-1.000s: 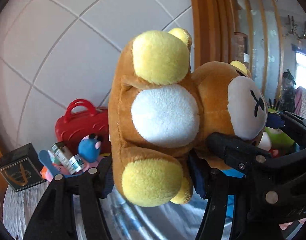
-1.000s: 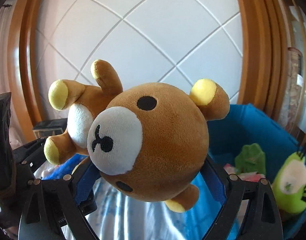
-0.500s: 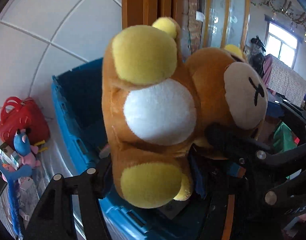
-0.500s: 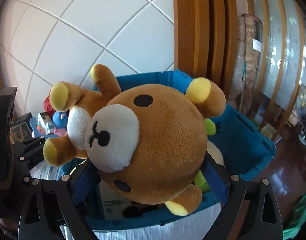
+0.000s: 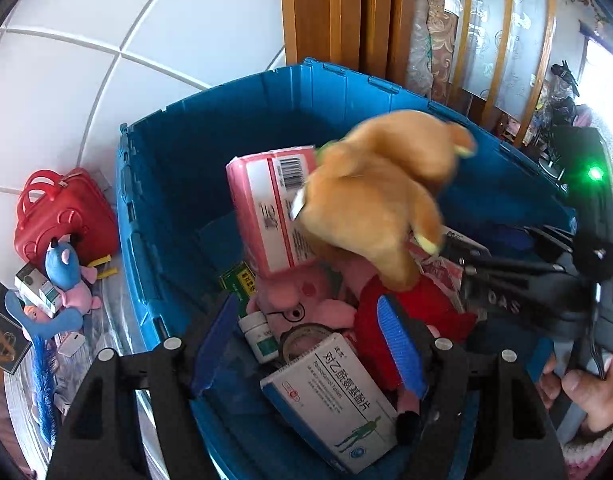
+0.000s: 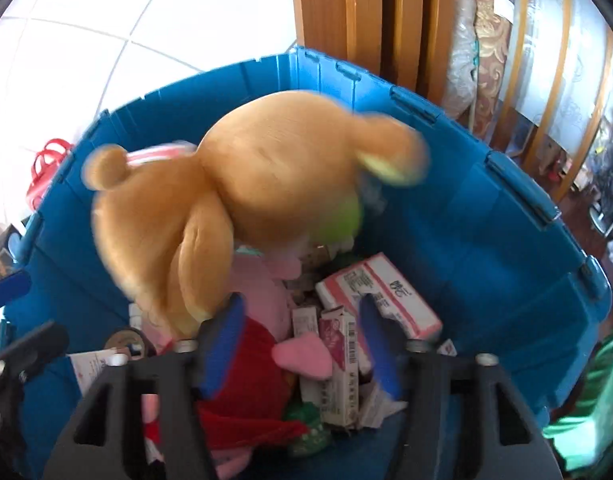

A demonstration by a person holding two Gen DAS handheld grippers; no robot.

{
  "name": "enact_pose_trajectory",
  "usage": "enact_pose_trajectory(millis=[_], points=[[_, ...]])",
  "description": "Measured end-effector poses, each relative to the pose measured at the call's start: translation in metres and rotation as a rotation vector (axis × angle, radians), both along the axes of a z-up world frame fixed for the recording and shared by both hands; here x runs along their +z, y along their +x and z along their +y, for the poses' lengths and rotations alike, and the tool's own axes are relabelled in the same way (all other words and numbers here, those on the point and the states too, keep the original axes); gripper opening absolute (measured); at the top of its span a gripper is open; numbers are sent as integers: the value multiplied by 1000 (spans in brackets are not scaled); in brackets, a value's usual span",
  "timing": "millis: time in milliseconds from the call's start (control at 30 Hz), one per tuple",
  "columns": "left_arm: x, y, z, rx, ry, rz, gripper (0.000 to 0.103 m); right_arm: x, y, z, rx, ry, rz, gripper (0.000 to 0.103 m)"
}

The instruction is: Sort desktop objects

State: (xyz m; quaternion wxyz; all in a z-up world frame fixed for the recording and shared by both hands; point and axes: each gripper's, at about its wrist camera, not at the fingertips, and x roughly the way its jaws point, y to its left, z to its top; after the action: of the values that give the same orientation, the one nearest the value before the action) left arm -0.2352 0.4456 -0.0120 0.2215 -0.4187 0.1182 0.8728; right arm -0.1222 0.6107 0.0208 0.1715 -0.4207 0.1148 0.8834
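Observation:
A brown plush bear [image 5: 370,200] [image 6: 246,200], blurred and back up, tumbles free over the open blue bin [image 5: 210,96] [image 6: 466,208]. No gripper touches it. My left gripper [image 5: 306,340] hangs over the bin's near edge; its jaws are opening, with nothing between the blue pads. My right gripper [image 6: 300,340] sits just behind the bear; its jaws are closing on nothing. In the bin lie a pink box [image 5: 266,208], a white and blue medicine box [image 5: 330,392], a pink plush in red [image 5: 306,296] and several small cartons [image 6: 378,296].
Left of the bin on the table are a red toy case [image 5: 62,212], a blue and pink plush mouse [image 5: 66,268] and a black box [image 5: 2,336]. A wooden door frame [image 5: 326,12] rises behind the bin. A person's hand [image 5: 586,392] holds the right gripper.
Both grippers let go of the bear, which now drops face down toward the bin's contents. Both views have tipped down and swung over the bin.

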Motion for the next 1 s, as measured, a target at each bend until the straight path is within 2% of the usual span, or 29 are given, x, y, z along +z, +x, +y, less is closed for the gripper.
enact_pose_trajectory(millis=[67, 233, 300, 667, 833, 1000], points=[[1, 4, 4, 0, -14, 12, 72, 5, 5, -3, 17, 16, 29, 84], [6, 9, 5, -6, 0, 26, 76, 29, 18, -25, 26, 62, 69, 87], [6, 13, 5, -12, 0, 40, 79, 41, 21, -25, 27, 78, 83, 92], [9, 24, 4, -6, 15, 70, 84, 62, 31, -36, 13, 98, 110, 102], [12, 26, 4, 1, 20, 82, 85, 65, 31, -35, 7, 93, 110, 103], [19, 32, -8, 27, 63, 127, 85, 73, 39, -39, 0, 112, 136, 103]])
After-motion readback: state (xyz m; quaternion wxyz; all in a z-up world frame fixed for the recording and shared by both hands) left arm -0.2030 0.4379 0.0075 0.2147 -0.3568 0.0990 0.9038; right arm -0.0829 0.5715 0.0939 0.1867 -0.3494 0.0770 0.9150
